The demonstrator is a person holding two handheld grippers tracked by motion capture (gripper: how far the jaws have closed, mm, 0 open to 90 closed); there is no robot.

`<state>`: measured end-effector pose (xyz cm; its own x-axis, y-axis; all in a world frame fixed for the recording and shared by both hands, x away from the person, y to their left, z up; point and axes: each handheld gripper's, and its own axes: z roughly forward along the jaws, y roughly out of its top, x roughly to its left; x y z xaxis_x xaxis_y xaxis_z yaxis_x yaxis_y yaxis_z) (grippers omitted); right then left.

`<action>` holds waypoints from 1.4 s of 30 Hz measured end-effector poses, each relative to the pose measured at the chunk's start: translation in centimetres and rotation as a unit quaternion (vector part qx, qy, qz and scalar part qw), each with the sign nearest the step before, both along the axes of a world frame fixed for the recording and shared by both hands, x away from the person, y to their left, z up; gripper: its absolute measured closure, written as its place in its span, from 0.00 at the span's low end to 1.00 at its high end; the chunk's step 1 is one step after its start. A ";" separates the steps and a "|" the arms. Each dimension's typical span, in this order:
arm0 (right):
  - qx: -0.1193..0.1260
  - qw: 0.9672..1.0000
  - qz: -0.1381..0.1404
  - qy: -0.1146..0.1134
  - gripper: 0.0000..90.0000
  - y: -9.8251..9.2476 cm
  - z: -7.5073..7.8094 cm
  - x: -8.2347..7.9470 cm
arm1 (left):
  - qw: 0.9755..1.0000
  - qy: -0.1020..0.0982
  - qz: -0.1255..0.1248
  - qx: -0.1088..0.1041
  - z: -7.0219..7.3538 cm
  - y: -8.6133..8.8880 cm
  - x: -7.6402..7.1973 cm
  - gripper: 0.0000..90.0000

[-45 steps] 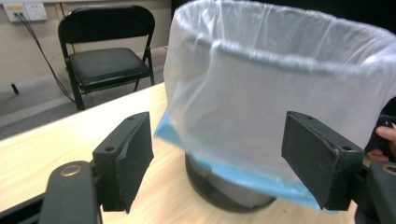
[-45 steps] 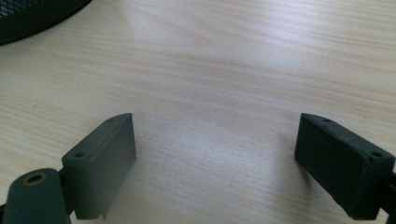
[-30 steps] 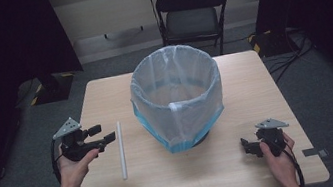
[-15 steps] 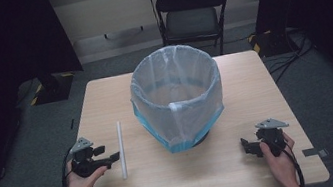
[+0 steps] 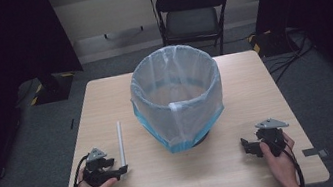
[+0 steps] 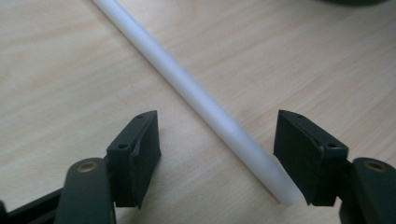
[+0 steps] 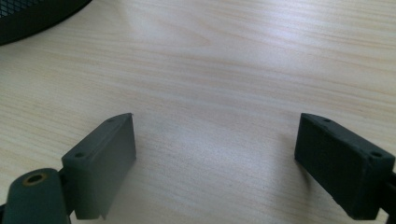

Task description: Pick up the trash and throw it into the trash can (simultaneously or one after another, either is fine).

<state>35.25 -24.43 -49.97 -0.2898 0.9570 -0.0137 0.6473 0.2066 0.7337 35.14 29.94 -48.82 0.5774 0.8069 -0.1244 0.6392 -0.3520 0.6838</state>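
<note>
No writing is legible. The left gripper, nearer the bin earlier, now straddles the tube end, fingers spread. The right gripper stays put, fingers spread.

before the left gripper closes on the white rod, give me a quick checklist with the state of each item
1. Left gripper open: ok.
2. Rod between its jaws: ok, though the rod's end sits close to one jaw, not centred.
3. Rod lying flat on the table, free of the bin: ok.
4. Jaws low enough to clamp the rod: cannot tell.
5. Right gripper open, on bare table, away from the rod: ok.
</note>
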 end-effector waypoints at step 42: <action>0.000 1.000 0.000 0.000 0.13 0.0 0.0 0.0 | 0.997 -0.017 0.074 -0.018 1.0 3.8 -0.1 0.89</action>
<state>35.25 -24.43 -49.98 -0.2901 0.9569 -0.0143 0.6470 0.2071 0.7338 35.09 33.79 -47.78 0.4568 0.8790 -0.1369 0.6582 -0.2304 0.7167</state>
